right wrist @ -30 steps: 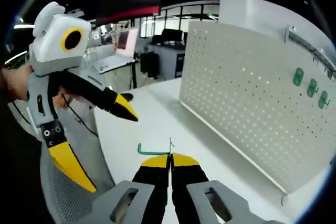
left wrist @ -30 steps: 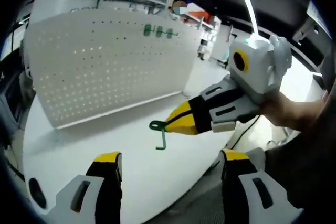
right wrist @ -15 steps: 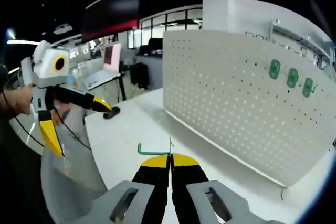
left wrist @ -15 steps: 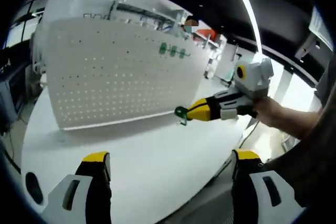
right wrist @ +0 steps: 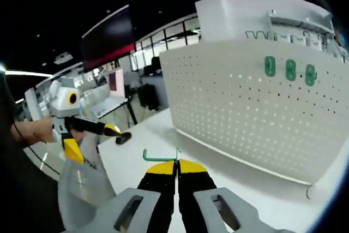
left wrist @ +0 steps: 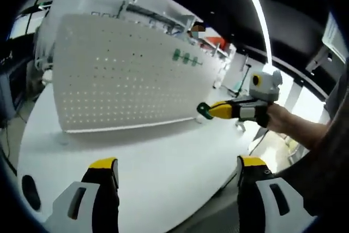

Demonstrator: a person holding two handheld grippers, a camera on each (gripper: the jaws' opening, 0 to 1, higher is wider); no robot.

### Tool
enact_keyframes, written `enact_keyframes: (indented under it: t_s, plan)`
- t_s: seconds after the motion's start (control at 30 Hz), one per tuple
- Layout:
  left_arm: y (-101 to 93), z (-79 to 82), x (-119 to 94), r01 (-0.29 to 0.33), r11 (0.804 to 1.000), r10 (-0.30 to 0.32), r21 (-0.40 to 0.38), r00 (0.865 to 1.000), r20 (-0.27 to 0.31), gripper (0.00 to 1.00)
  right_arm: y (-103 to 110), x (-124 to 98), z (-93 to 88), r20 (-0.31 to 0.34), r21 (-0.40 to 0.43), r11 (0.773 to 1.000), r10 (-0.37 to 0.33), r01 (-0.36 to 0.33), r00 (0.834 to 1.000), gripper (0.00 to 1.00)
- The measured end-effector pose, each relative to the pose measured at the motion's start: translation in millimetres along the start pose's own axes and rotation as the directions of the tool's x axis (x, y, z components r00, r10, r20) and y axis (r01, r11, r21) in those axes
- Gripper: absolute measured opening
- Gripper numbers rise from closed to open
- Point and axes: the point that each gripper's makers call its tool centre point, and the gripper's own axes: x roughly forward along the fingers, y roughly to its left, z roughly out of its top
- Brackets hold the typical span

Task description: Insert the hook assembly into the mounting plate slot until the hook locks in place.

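Your right gripper (right wrist: 177, 163) has its jaws pressed together on the green hook (right wrist: 160, 156), which sticks out from the yellow tips with its long arm running off to the left in the right gripper view. Seen from your left gripper view, that same gripper (left wrist: 211, 111) is held up in the air above the white table (left wrist: 147, 162), with the hook (left wrist: 203, 110) at its tip, near the lower right end of the white pegboard (left wrist: 125, 75) but apart from it. Three green hooks (right wrist: 289, 71) already hang in a row near the top of the pegboard (right wrist: 245, 107). Your left gripper (left wrist: 172, 168) has its jaws spread wide apart with nothing between them, low over the table. In the right gripper view it (right wrist: 98, 135) is off to the left, beyond the table edge.
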Motion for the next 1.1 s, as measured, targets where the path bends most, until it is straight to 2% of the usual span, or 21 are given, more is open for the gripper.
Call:
enact_keyframes:
  t_s: [0.2,0.33,0.47,0.57,0.67,0.8,0.87,0.9,0.93,1.0,1.1]
  plan:
    - [11.1,4.5,0,-0.013,1.0,0.013,0.007,1.0,0.002,0.87,8,0,0.7,0.014,-0.013,0.999,0.041,-0.041,0.999,0.0]
    - [10.6,10.8,2,0.005,1.0,-0.005,0.001,1.0,0.018,0.85,17,0,2.6,0.036,0.027,0.995,0.091,-0.092,0.995,0.0]
    - [7.9,16.4,6,0.033,0.999,-0.033,0.009,0.999,0.022,0.79,25,0,4.8,0.051,0.024,0.99,0.136,-0.138,0.989,0.0]
    - [3.9,19.8,10,0.063,0.998,-0.063,0.004,0.998,0.027,0.8,33,-1,8.6,0.075,-0.019,0.986,0.165,-0.164,0.983,0.0]
    - [-3.8,26.7,12,0.107,0.994,-0.106,-0.011,0.993,0.056,0.79,42,-1,11.4,0.096,-0.006,0.978,0.209,-0.209,0.973,0.0]
    - [-11.0,31.1,15,0.14,0.99,-0.14,0.003,0.988,0.061,0.75,48,0,10.3,0.107,0.009,0.97,0.241,-0.243,0.965,0.0]
    - [-17.1,33.8,16,0.174,0.985,-0.173,-0.003,0.982,0.069,0.71,55,0,10.1,0.119,0.028,0.959,0.277,-0.282,0.954,0.0]
    - [-19.5,35.8,16,0.188,0.982,-0.187,-0.008,0.979,0.078,0.7,60,0,11.6,0.139,0.042,0.949,0.303,-0.312,0.943,0.0]
    - [-21.2,38.0,16,0.199,0.98,-0.198,-0.013,0.976,0.088,0.69,61,0,11.5,0.141,0.049,0.946,0.31,-0.319,0.94,0.0]
    - [-23.1,40.9,15,0.215,0.976,-0.211,-0.026,0.973,0.096,0.66,70,-2,14.7,0.164,0.061,0.928,0.353,-0.367,0.921,0.0]
    - [-30.6,49.7,12,0.267,0.963,-0.26,-0.038,0.957,0.126,0.61,78,-5,17.8,0.188,0.079,0.907,0.395,-0.415,0.899,0.0]
